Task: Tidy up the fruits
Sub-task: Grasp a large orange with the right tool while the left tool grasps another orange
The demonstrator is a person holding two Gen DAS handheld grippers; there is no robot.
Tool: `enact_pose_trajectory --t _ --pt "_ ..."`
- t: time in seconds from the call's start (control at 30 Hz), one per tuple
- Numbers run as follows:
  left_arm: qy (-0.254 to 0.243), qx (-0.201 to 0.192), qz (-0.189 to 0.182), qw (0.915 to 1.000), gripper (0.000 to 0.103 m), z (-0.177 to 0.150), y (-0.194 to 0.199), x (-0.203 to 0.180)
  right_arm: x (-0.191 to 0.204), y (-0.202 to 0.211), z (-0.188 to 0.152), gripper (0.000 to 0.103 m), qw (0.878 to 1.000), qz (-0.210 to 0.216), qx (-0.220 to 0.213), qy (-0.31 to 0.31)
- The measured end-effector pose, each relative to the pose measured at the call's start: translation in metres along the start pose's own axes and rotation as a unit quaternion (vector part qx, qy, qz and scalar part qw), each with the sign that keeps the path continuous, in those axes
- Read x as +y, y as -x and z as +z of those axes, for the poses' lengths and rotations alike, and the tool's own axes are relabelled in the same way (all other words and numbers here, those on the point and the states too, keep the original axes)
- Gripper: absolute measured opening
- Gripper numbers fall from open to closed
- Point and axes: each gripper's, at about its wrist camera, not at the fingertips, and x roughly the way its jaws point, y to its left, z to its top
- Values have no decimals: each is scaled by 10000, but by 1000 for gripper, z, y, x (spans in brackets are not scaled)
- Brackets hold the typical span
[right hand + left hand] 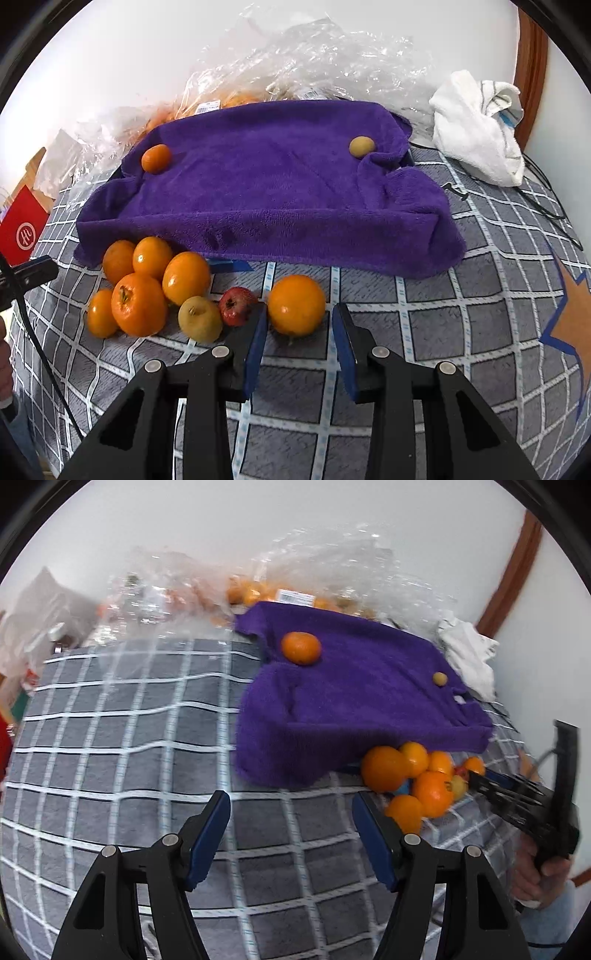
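Eight loose fruits lie on a grey checked cloth [424, 332] in front of a purple towel [266, 184] draped over a raised, tray-like form, in the right wrist view. From the left: a huddle of five oranges and persimmon-like fruits [140, 284], touching one another; a yellow-green fruit [200, 319]; a small red fruit [236, 305] just beside it; then a lone orange [296, 305], standing apart. The right tongs [298, 330] are spread, one finger to either side of that orange and not yet touching it; the left finger sits close against the red fruit. On the towel rest a small orange [156, 158] at the left and a small tan fruit [362, 147] at the right. Crumpled clear plastic bags [314, 59] holding more oranges lie behind, a white cloth [480, 133] to the far right.

In the left wrist view the left tongs [291, 821] hang spread and empty over bare cloth, well left of the pile.

Risks, as judged: a squeeze placed too shallow could squirt the round orange forward toward the towel; the left finger could nudge the red fruit and set its neighbours rolling; fruit set on the soft, sloping towel may roll off its edge.
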Motion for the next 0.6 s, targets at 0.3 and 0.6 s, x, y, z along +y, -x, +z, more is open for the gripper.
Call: enact_pose_trajectory --t 0.3,0.6 --pt "-408 336 -466 9975 65 -11 -26 -45 -16 16 -14 32 9998 -129 -163 20" --pt "-395 580 -657 9954 31 -17 -45 -74 -48 39 -34 32 9988 -343 -229 -270"
